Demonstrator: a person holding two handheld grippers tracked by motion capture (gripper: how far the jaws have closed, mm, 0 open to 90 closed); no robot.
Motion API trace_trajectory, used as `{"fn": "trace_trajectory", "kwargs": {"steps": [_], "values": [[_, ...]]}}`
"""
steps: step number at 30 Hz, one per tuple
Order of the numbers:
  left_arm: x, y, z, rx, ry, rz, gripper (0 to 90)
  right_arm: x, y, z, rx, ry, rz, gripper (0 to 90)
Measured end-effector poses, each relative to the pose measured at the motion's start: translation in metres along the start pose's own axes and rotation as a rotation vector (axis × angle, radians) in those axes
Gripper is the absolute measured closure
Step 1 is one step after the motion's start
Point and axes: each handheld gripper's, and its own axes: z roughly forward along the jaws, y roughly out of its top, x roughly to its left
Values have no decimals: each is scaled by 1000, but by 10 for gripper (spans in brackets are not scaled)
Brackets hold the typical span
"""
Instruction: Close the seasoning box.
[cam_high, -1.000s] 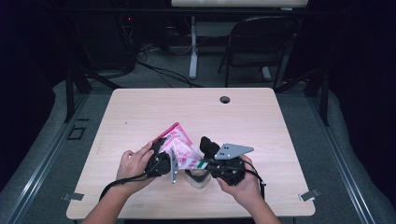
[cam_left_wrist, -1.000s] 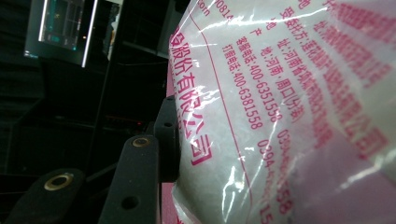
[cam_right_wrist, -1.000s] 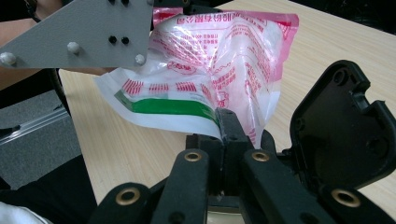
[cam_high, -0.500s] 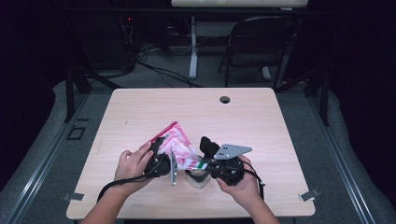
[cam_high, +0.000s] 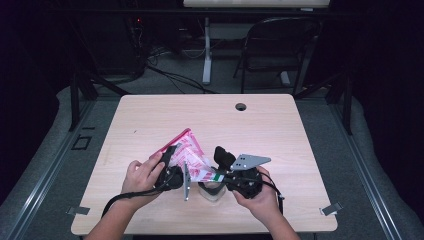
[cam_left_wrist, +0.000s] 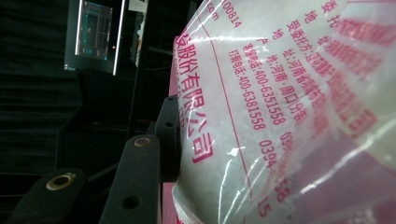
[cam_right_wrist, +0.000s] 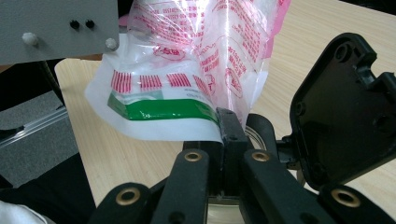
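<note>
A clear plastic bag (cam_high: 192, 159) with pink print and white grains hangs tilted over the table's front, held between both grippers. My left gripper (cam_high: 169, 154) is shut on the bag's upper left side; its black pad (cam_left_wrist: 169, 135) presses against the bag (cam_left_wrist: 280, 116), and the other jaw is hidden behind it. My right gripper (cam_high: 218, 175) is shut on the bag's lower corner, at the white edge below a green band (cam_right_wrist: 163, 109), with both jaws pinched together (cam_right_wrist: 229, 126). Under that corner stands a clear jar (cam_high: 210, 191) with a black flip lid (cam_right_wrist: 345, 112) raised open.
The wooden table (cam_high: 150, 115) has a round cable hole (cam_high: 241, 106) at the back. A folding chair (cam_high: 280, 45) and cables lie on the floor beyond. Metal clips (cam_high: 331, 209) sit at the table's front corners. The left gripper's grey plate (cam_right_wrist: 56, 28) is close to the bag.
</note>
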Motion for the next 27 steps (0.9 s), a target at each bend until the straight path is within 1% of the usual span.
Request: {"fn": "trace_trajectory", "kwargs": {"steps": [7,8,15,17,18,25,27], "values": [[-2,1,-4,-5,12,18,640,-2,-2,1,5,1,8,900],[-3,1,-4,-2,20,22,640,-3,-2,1,7,-1,9,900],[-4,2,-6,-13,26,34,642,-7,-5,2,10,-5,23,900],[-4,3,-7,-11,29,43,643,-8,-6,3,10,-3,29,900],[-4,3,-7,-6,24,44,643,-8,-7,3,12,-6,30,900],[-4,6,-10,-17,51,80,646,-12,-9,4,21,-13,36,900],[-4,7,-11,-17,52,82,647,-13,-10,4,19,-15,43,900]]}}
